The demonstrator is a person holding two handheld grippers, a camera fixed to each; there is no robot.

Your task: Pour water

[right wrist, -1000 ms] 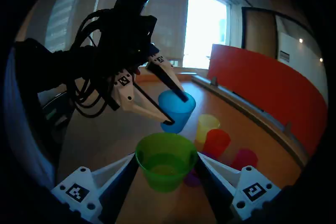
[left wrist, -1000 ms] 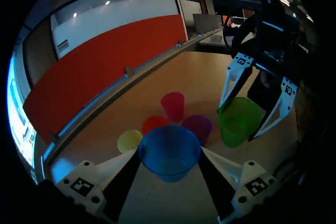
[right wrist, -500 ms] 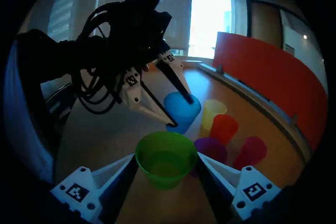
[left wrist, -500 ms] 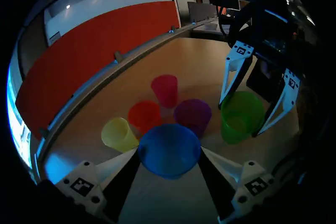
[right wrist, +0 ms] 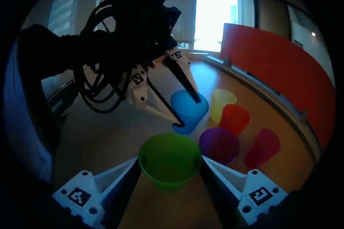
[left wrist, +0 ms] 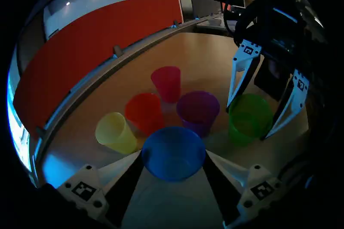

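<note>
In the left gripper view my left gripper (left wrist: 173,155) is shut on a blue cup (left wrist: 173,152), held upright above the table. To its right the right gripper (left wrist: 248,117) grips a green cup (left wrist: 248,119). In the right gripper view my right gripper (right wrist: 170,162) is shut on the green cup (right wrist: 170,166), which is upright with its inside in shadow. Beyond it the left gripper (right wrist: 188,109) holds the blue cup (right wrist: 188,111). I cannot make out water in either cup.
Yellow (left wrist: 115,132), red (left wrist: 144,112), pink (left wrist: 166,83) and purple (left wrist: 198,109) cups stand on the wooden table (left wrist: 202,63). A rail and an orange partition (left wrist: 86,42) run along its far edge. A bright window (right wrist: 215,12) lies beyond the table.
Both grippers have tipped downward and come lower over the table, so the standing cups show more from above. Each cup stays gripped.
</note>
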